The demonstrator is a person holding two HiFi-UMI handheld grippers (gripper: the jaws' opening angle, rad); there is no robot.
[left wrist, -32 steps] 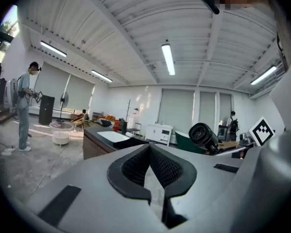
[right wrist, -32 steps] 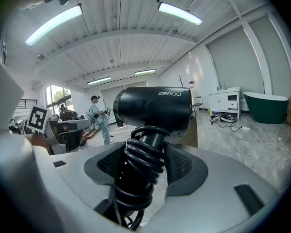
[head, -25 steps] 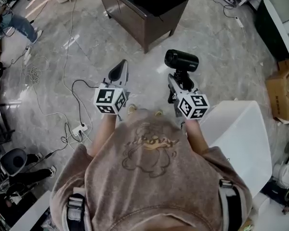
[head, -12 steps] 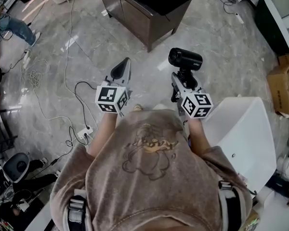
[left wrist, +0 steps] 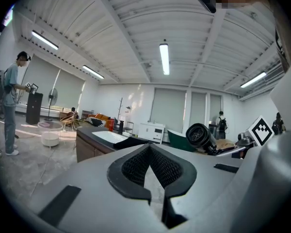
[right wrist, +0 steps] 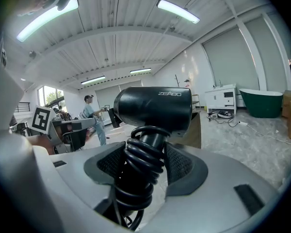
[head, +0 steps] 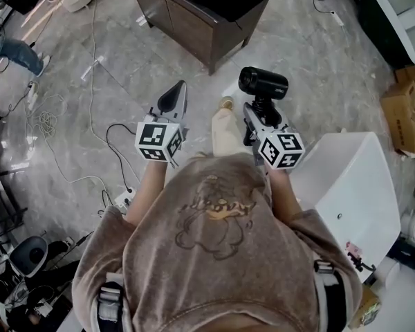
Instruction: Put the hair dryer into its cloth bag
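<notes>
Filling the lower half of the head view, the person's shirt (head: 214, 254) covers the floor below it, and only the forearms show past it. The right gripper (right wrist: 144, 166) is clamped on the handle of the black dryer (right wrist: 153, 110), but the handle itself is hidden under the coiled cord (right wrist: 140, 169) wound round it, and the cord's end runs out of sight at the bottom of the right gripper view. The dryer's barrel stands above the jaws, out in front of the person and off any surface. The left gripper (left wrist: 149, 166) has its jaws closed together with nothing between them; it is held level with the right one and well apart from it.

A dark cabinet (head: 194, 19) ahead is cut off by the top edge. A white block (head: 346, 185) at the right is hard to identify. One trouser leg (head: 225, 126) shows between the grippers.

Grey marble floor (head: 318, 61) spreads all round, with loose cables (head: 104, 137) and a power strip (head: 124, 199) at the left and a cardboard box (head: 404, 116) at the far right. Overhead, strip lights (left wrist: 164, 58) run along a ribbed white ceiling, and a bystander (left wrist: 9, 110) stands far off.
</notes>
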